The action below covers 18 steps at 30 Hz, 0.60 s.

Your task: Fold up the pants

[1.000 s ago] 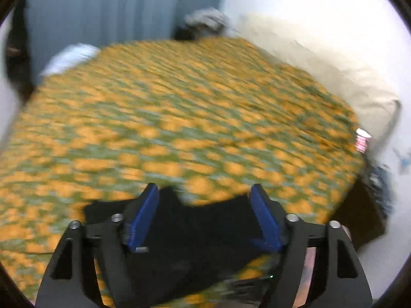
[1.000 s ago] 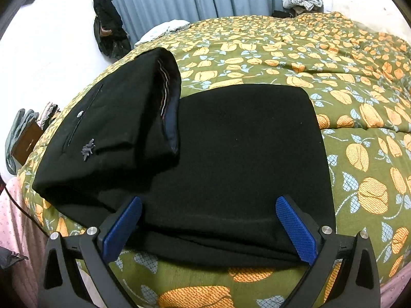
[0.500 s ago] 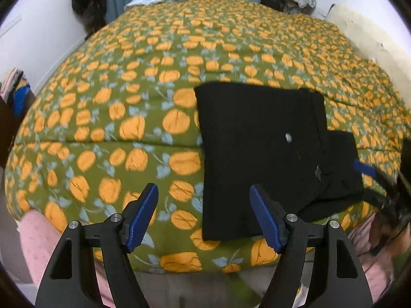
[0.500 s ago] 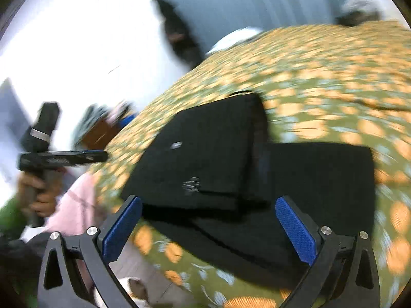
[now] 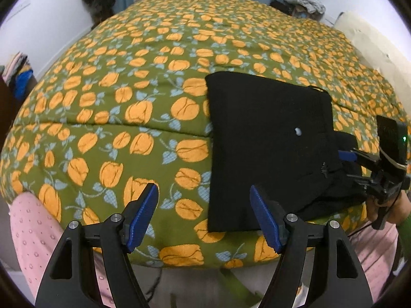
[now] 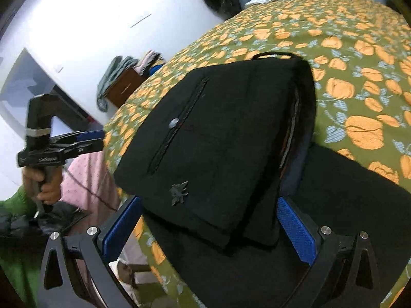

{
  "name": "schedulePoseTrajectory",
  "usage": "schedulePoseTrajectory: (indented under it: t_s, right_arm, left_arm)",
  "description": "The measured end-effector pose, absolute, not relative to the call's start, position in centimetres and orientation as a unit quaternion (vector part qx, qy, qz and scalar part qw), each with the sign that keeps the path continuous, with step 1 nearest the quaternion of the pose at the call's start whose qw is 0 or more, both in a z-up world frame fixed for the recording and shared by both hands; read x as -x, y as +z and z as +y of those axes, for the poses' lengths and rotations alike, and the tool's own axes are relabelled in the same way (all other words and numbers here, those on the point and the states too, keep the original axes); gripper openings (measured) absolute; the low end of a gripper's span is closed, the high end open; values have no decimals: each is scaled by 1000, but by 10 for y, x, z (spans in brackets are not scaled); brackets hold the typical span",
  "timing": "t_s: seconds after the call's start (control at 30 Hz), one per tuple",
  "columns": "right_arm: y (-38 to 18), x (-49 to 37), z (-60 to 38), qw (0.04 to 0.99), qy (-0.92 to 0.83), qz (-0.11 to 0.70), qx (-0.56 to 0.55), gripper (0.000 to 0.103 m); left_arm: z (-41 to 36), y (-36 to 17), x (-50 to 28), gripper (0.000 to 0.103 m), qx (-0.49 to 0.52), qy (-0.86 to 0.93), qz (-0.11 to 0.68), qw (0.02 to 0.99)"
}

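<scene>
— Left wrist view: where are the pants?

— Folded into a black block on the bed, near its front edge and toward the right. A small white button shows on top. A lower layer sticks out at the right side.

— And the left gripper?

— Fingers spread wide, nothing between them. It hangs off the bed's front edge, left of the pants, with its right pad just over their near corner.

— What about the right gripper?

— From its own camera, the blue pads stand well apart on either side of the folded top layer's near corner. The cloth lies between them, but whether either pad touches it I cannot tell. The left wrist view shows this gripper at the right side of the pants.

— Anything more on the cloth?

— The right wrist view shows a pocket slit with the button beside it, and a frayed thread patch nearer the camera. The top fold rests on a wider flat layer running right.

— The left gripper from there?

— At the left, past the bed's edge, held in a hand.
</scene>
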State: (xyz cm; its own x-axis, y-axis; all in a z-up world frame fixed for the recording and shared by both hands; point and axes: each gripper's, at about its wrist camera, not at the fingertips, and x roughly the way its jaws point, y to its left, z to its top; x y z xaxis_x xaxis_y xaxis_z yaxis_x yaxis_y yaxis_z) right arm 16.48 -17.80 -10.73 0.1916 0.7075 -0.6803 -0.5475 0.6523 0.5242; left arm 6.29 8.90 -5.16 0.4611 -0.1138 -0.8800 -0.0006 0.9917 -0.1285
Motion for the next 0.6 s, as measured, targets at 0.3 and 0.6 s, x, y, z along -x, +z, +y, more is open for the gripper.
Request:
schedulePoseTrajectory:
  t_s: [0.3,0.6]
  right_arm:
    - [-122,-180,-205,690,467,504,-229,99]
    - [-118,-182,-172,727,409,531,-153,74]
  left_arm:
    - [75,-61,-64,75,37,-42,528,848]
    - [75,-69,-66,75,34,-38,535,843]
